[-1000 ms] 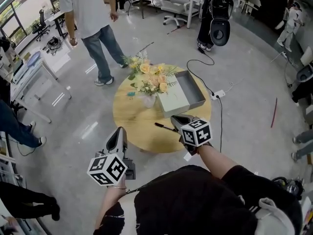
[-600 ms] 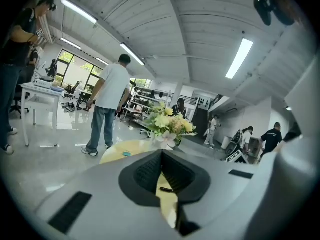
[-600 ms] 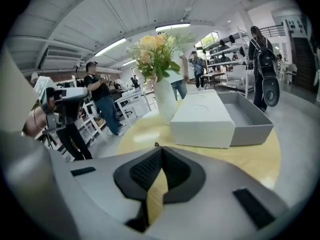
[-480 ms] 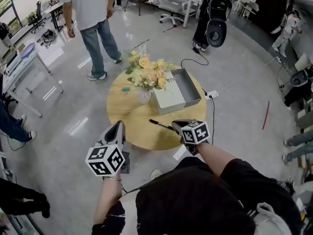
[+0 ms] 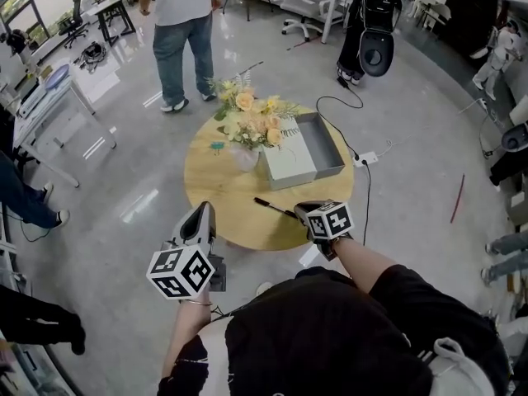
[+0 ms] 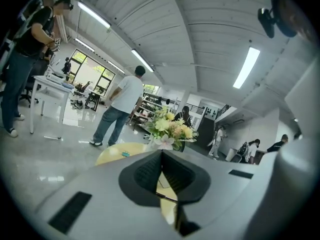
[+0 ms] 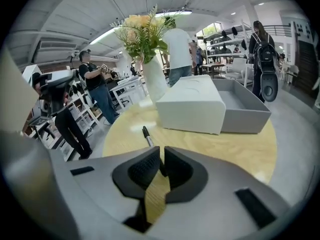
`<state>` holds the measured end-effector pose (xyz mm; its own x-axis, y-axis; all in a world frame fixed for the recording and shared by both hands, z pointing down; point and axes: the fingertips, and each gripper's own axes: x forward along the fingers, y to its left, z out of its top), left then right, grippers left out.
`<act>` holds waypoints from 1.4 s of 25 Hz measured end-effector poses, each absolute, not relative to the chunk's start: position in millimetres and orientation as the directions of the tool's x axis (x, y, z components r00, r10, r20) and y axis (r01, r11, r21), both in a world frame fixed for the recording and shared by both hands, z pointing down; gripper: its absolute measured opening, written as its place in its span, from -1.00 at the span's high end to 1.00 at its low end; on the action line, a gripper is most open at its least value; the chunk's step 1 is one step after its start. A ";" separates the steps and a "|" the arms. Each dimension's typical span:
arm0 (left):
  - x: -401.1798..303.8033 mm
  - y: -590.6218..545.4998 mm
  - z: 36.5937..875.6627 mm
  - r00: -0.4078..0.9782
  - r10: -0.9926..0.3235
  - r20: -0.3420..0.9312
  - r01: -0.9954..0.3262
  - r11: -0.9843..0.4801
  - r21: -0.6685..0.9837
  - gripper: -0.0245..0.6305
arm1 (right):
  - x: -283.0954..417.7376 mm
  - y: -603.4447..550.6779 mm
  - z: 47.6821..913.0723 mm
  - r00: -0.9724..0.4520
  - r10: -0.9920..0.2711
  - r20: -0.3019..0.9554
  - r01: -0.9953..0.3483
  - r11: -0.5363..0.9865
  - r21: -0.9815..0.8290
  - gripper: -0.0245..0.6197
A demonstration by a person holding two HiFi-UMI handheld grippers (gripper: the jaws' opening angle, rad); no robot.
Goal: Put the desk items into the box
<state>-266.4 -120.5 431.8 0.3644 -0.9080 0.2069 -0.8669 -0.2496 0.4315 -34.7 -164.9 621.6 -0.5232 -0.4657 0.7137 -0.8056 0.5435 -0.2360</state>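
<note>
At the near edge of the counter [image 5: 216, 190], right tongs [image 7: 161, 156] have just been opening, barely parted, the end of a pen [image 7: 147, 135] in their gap; left tongs [image 6: 161, 154] clenched, empty.

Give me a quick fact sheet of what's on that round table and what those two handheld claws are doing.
Surface: round wooden table
Container: grey box, open, nothing seen inside; white lid right beside it
Loose items: black pen; small teal item
Decoration: vase of flowers
Right claw: right gripper at the table's near edge; jaws have just been opening, slightly apart; pen's near end at their tips, not gripped
Left claw: left gripper off the table, jaws together, empty
</note>
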 end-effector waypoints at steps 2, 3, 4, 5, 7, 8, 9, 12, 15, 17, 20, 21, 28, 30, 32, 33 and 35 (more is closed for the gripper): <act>-269.4 -119.1 434.6 0.352 -0.911 0.213 -0.866 -0.231 0.443 0.89 | -38.5 -165.7 623.4 -0.537 -0.451 0.713 -0.794 0.556 -0.246 0.76; -270.1 -118.7 436.6 0.349 -0.911 0.218 -0.866 -0.225 0.446 0.89 | -40.2 -166.5 624.3 -0.542 -0.445 0.713 -0.788 0.563 -0.249 0.73; -270.5 -118.3 438.4 0.347 -0.911 0.222 -0.867 -0.221 0.447 0.89 | -41.5 -167.3 625.1 -0.545 -0.441 0.713 -0.784 0.568 -0.249 0.71; -270.6 -117.9 439.6 0.345 -0.911 0.226 -0.868 -0.218 0.446 0.89 | -42.7 -168.1 625.8 -0.547 -0.438 0.713 -0.781 0.573 -0.248 0.68; -270.2 -117.2 441.2 0.344 -0.910 0.233 -0.870 -0.215 0.443 0.89 | -44.7 -169.1 626.6 -0.548 -0.437 0.713 -0.779 0.576 -0.246 0.64; -269.6 -116.6 442.3 0.344 -0.908 0.238 -0.871 -0.214 0.442 0.89 | -45.5 -169.1 627.0 -0.549 -0.438 0.712 -0.779 0.577 -0.245 0.62; -269.1 -116.0 443.7 0.344 -0.907 0.243 -0.872 -0.213 0.440 0.89 | -46.1 -168.8 627.5 -0.549 -0.439 0.711 -0.779 0.578 -0.245 0.58; -269.9 -114.2 447.2 0.340 -0.905 0.254 -0.875 -0.206 0.439 0.89 | -48.1 -169.0 629.4 -0.549 -0.445 0.707 -0.779 0.580 -0.240 0.51; -271.3 -111.9 447.5 0.339 -0.905 0.258 -0.875 -0.202 0.440 0.89 | -49.9 -167.8 631.0 -0.541 -0.448 0.712 -0.780 0.584 -0.225 0.44; -270.8 -110.1 447.3 0.342 -0.902 0.263 -0.874 -0.202 0.442 0.89 | -49.4 -164.7 632.4 -0.531 -0.448 0.719 -0.782 0.587 -0.211 0.43; -270.1 -108.7 446.3 0.344 -0.901 0.265 -0.874 -0.204 0.442 0.89 | -49.3 -159.9 636.4 -0.520 -0.439 0.733 -0.778 0.598 -0.193 0.43; -270.0 -108.4 446.4 0.345 -0.900 0.266 -0.874 -0.204 0.442 0.89 | -49.8 -158.5 638.0 -0.517 -0.435 0.737 -0.774 0.605 -0.185 0.43; -272.6 -105.8 452.2 0.344 -0.898 0.274 -0.873 -0.199 0.444 0.89 | -53.3 -154.4 645.8 -0.501 -0.426 0.754 -0.764 0.627 -0.153 0.43; -273.4 -105.9 453.3 0.344 -0.897 0.276 -0.873 -0.198 0.445 0.89 | -54.0 -155.3 646.6 -0.498 -0.424 0.756 -0.763 0.628 -0.151 0.43; -273.9 -105.4 453.9 0.345 -0.896 0.279 -0.874 -0.198 0.444 0.89 | -53.9 -155.7 647.2 -0.494 -0.423 0.760 -0.764 0.628 -0.147 0.43; -274.3 -104.9 453.9 0.345 -0.896 0.280 -0.874 -0.198 0.443 0.89 | -53.6 -155.7 647.3 -0.491 -0.422 0.762 -0.765 0.628 -0.144 0.43; -275.3 -104.0 454.0 0.343 -0.896 0.283 -0.875 -0.195 0.443 0.89 | -52.5 -155.7 648.2 -0.482 -0.421 0.768 -0.767 0.627 -0.138 0.43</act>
<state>-275.3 -104.0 454.0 0.3430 -0.8958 0.2826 -0.8751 -0.1953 0.4428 -52.5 -155.7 648.2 -0.4823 -0.4211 0.7681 -0.7671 0.6265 -0.1382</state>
